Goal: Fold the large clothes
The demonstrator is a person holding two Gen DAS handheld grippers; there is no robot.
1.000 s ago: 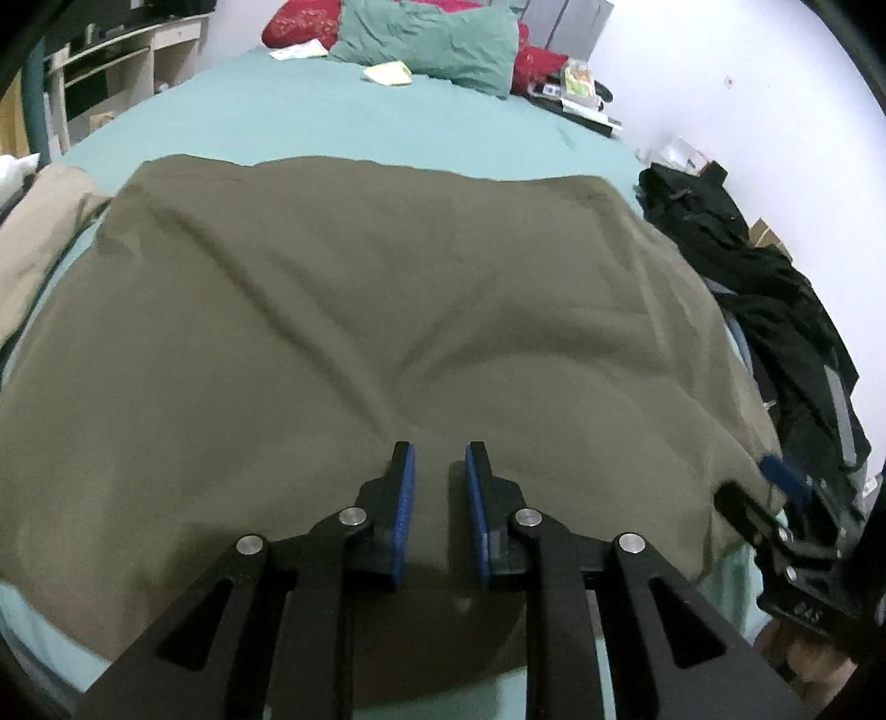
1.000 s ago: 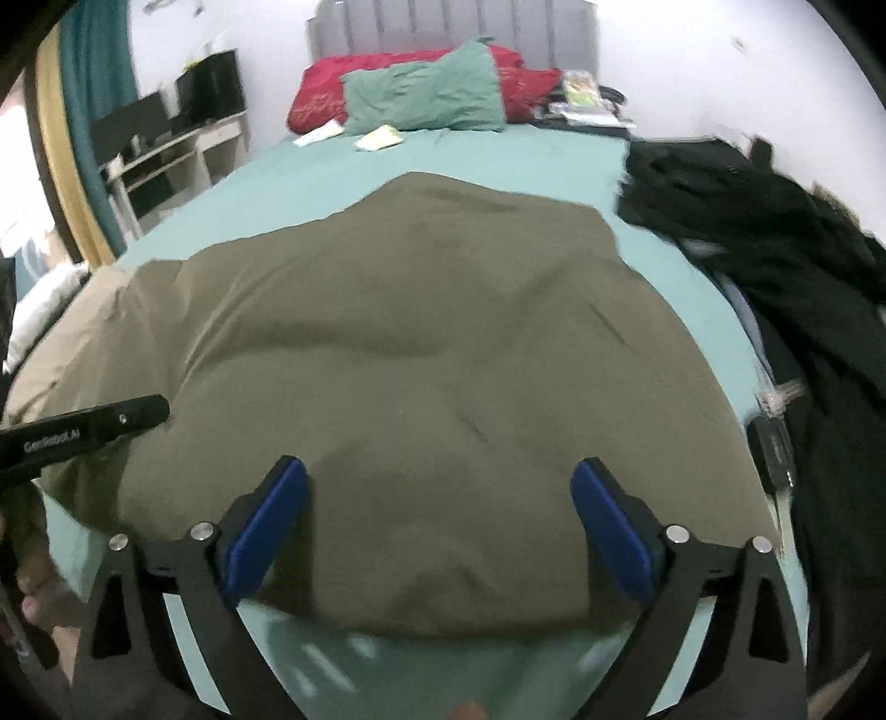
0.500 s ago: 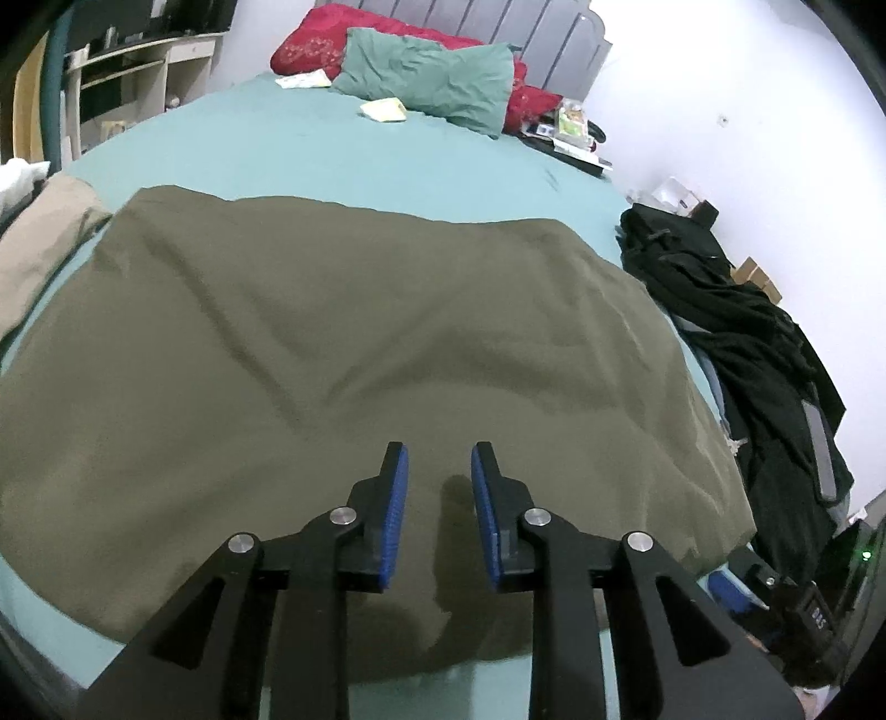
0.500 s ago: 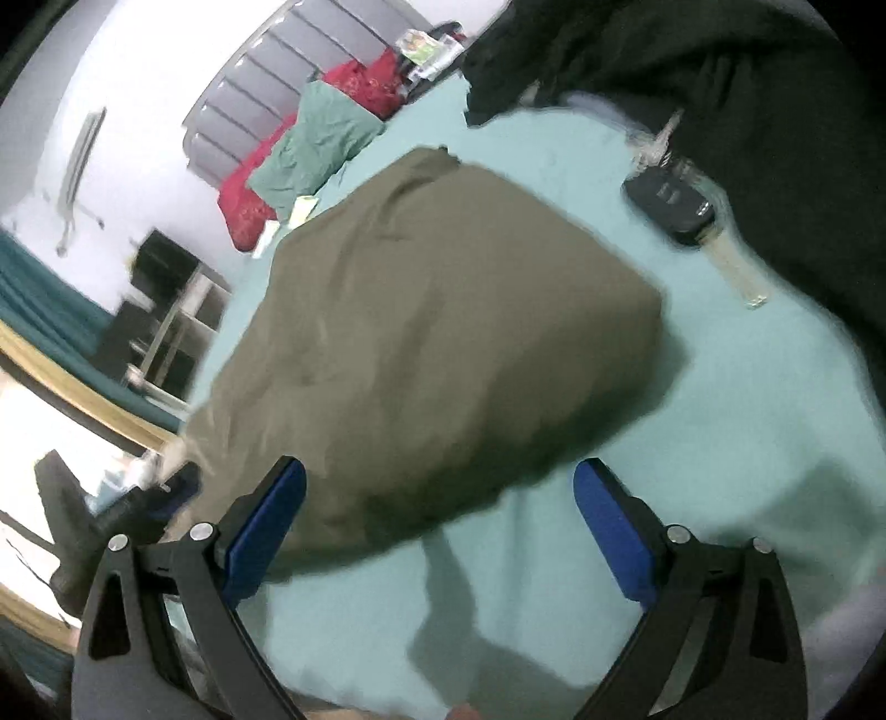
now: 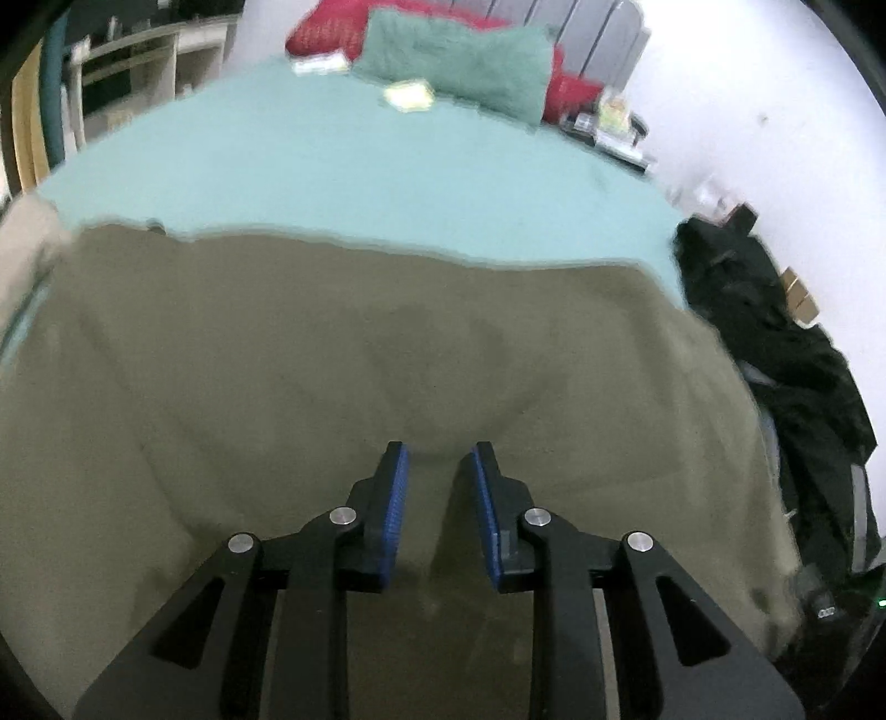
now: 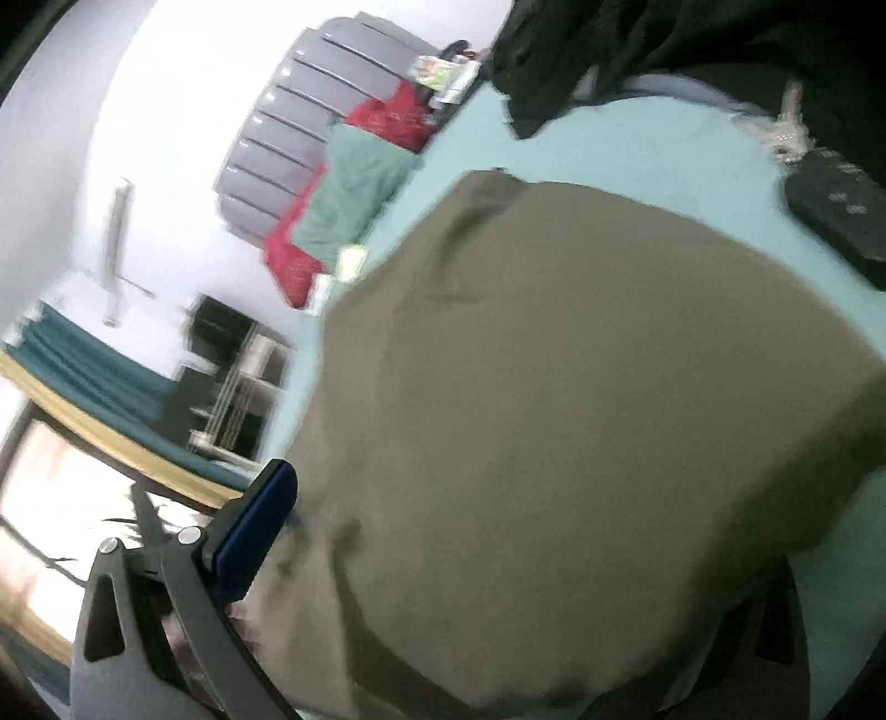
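On the teal bed [image 5: 354,160], 1 olive garment [image 5: 343,354] lies spread flat, filling the near half of the mattress in both wrist views.

Left wrist view, left to right: 1 beige cloth [image 5: 22,243] at the bed's left edge, touching the olive garment's corner; 1 shelf unit [image 5: 133,72] far left; 1 red pillow [image 5: 326,33] with 1 green pillow [image 5: 459,61] in front of it at the grey headboard [image 5: 598,27]; 1 pile of black clothes [image 5: 775,354] along the bed's right side.

Left gripper [image 5: 437,459]: 2 blue-padded fingers a narrow gap apart, nothing pinched, tips over the garment's near-middle.

Right wrist view is rolled and blurred. Right gripper: only 1 finger [image 6: 255,531] shows, at the lower left, beside the garment's edge; the other side is covered by olive fabric. Jaws have just been opening, now spread wide. Can't tell if fabric sits between the pads. 1 black remote [image 6: 836,216] lies on the sheet near the garment's far corner.
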